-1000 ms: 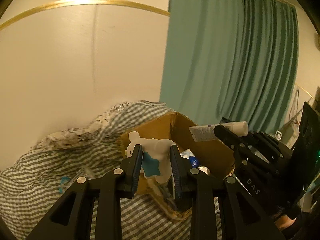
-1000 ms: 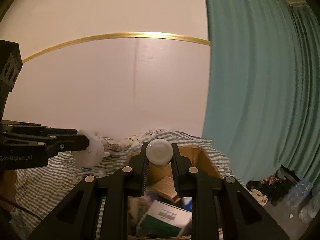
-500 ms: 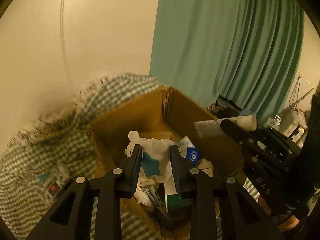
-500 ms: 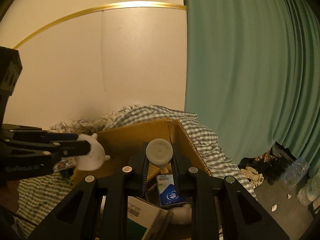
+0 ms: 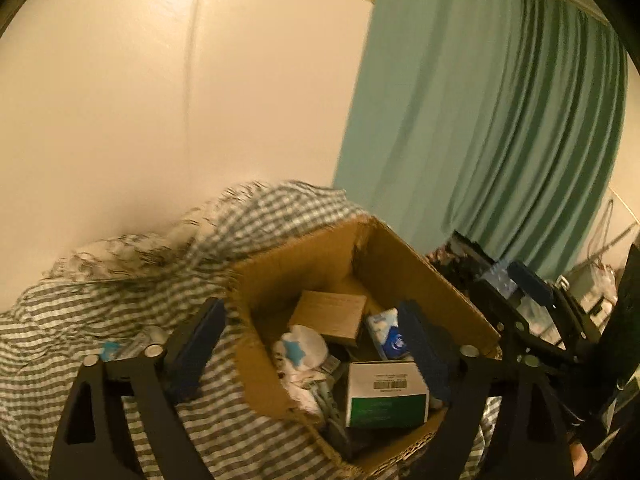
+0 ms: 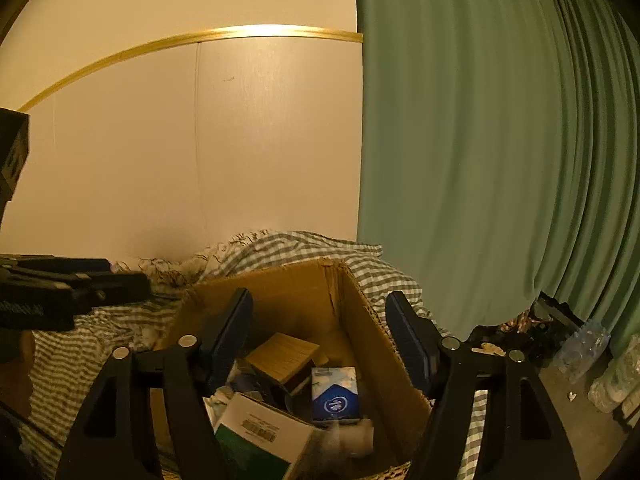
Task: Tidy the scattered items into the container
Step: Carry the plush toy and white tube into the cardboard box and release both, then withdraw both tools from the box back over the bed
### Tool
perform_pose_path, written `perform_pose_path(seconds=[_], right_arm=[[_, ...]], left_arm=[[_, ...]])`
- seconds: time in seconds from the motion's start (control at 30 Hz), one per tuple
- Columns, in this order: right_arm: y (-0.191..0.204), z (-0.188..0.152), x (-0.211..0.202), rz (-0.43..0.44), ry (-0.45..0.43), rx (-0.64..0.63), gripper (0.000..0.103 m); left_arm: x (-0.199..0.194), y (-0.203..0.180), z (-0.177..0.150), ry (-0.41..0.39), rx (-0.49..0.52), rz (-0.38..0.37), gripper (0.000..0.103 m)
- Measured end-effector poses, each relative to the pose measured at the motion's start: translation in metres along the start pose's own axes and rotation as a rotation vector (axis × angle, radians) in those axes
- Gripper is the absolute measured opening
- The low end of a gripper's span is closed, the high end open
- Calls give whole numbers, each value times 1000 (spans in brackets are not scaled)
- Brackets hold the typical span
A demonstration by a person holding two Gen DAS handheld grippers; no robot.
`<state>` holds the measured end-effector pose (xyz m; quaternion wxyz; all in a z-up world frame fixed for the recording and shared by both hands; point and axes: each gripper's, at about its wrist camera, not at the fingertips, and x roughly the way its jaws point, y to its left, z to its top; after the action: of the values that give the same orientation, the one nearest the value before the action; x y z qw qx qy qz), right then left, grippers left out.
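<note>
My left tongs (image 5: 312, 344) and right tongs (image 6: 320, 332) just sprung wide, empty, over the cardboard box (image 5: 320, 256) rim, white bear toy (image 5: 304, 348) lying inside (tube (image 6: 360, 436) too), checked blanket (image 5: 120, 280) crowding its edges.

A cream panelled wall (image 6: 240, 140) fills the far left, crossed by a thin gold trim (image 6: 256, 32) that catches warm light. To its right hangs a green pleated curtain (image 6: 480, 140) — reaching the floor (image 6: 568, 420), grey and littered. A checked cloth (image 5: 120, 300) covers the near surface — rumpled against the wall.
</note>
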<state>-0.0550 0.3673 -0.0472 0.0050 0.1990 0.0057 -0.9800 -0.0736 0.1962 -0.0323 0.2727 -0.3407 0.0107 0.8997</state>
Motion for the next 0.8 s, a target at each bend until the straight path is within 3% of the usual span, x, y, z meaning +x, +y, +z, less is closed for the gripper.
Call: perform_pose_path(seconds=[0.2,0.57,0.7,0.8], right_arm=[[23,9,-18,22,-23,-14,79],[78,41,-57,106,-51,-90,85],[93,64,-61,138,-56,-100,86],[109,79,-61,175,-59,-125,91]], left_arm=[[-39,24,1,-45,-40,46,94],[-132,71,17,-209,-97,168,100],[-164,93,24,-298,-123,249,103],[-177,112,28,-318,-139,303,103]])
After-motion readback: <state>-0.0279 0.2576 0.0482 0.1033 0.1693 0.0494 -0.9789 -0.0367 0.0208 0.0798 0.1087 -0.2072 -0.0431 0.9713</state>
